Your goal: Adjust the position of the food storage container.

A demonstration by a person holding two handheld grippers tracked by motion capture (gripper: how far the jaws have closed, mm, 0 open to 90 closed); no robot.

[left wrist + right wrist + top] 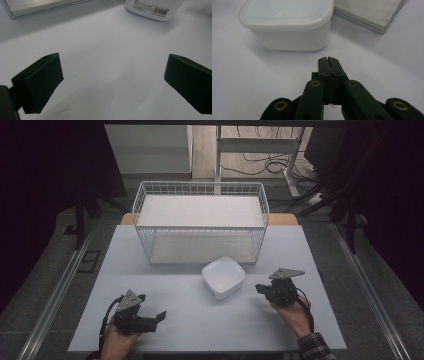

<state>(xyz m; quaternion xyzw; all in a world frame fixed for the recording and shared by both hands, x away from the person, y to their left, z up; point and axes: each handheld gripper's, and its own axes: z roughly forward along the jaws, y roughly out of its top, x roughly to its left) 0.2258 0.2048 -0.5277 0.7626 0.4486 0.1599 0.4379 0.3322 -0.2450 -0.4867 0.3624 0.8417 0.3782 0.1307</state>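
The white plastic container (287, 25) sits just ahead and left of the right gripper (329, 61), which is clamped shut and empty, probably the nearer one; the left gripper (112, 72) gapes wide, empty.

Right gripper (329, 60) seen along its own two black jaws, which meet tip to tip with nothing between them. Just beyond the tips, apart from them, a white square container (287, 25) with rounded corners stands on the pale table (242, 82). A flat board (372, 12) lies beside it at upper right.
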